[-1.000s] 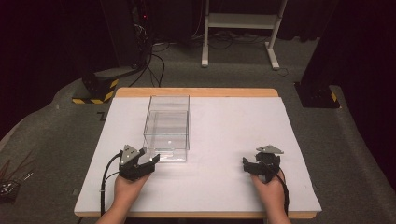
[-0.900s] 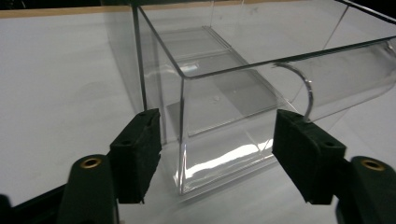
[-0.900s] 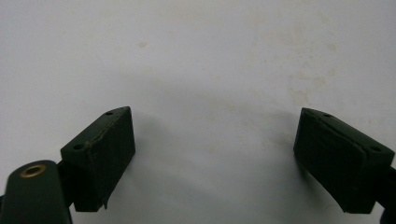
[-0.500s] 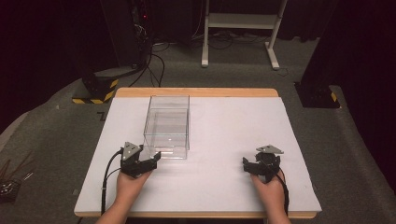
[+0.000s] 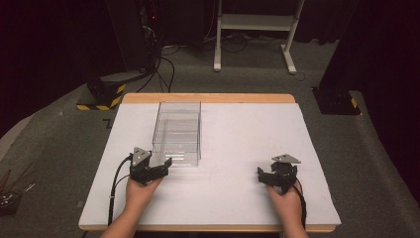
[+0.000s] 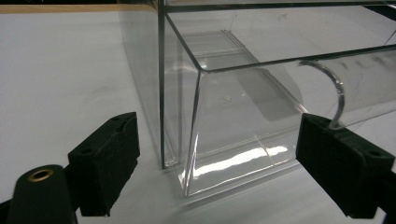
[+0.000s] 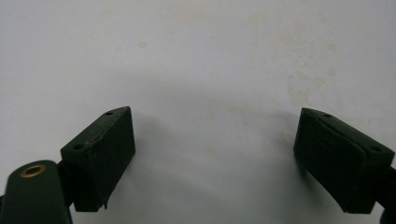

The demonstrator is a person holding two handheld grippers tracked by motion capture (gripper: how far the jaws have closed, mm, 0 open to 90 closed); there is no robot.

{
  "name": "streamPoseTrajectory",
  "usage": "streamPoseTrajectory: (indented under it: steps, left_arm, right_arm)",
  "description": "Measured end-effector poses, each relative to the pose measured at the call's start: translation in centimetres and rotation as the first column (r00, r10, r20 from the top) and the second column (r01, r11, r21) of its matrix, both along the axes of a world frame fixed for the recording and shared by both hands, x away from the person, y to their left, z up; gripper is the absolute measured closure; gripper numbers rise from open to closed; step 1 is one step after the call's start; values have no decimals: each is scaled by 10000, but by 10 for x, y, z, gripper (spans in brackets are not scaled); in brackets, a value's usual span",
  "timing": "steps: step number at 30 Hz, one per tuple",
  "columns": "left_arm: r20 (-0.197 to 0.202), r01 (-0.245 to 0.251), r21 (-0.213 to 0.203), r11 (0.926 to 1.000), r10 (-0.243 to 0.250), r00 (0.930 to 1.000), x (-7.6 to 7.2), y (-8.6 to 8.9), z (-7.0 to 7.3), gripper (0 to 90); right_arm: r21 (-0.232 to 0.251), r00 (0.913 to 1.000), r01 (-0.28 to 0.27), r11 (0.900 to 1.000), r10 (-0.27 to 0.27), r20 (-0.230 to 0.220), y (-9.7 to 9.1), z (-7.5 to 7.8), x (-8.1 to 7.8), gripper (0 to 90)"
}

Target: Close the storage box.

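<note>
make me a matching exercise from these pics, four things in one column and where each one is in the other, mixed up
Things:
1. clear box
2. left gripper
3. right gripper
4. yellow and black striped block

Places:
A. on the floor beyond the table's far left corner
B. on the white table top, left of the middle
C. at the near left corner of the box, jaws opening, with the box corner between them, pads not touching it
D. over bare table at the right, nothing between its jaws

Pairs: 1-B, 2-C, 3-D, 4-A
</note>
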State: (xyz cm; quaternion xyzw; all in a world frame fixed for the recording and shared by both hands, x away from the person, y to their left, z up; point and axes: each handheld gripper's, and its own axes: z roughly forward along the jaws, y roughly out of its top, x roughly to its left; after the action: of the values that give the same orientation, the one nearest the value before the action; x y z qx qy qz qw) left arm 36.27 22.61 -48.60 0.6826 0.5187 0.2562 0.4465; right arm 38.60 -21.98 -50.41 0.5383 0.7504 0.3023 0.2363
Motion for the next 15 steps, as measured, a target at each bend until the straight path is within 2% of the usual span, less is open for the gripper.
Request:
streamPoseTrajectory:
  steps: [15]
  left_arm:
    - [96,-269,-194,9994,271,9996,12,-3,-6,96]
  right_arm:
    - [-7,10000,-9,10000,9,-5,0,0,0,127]
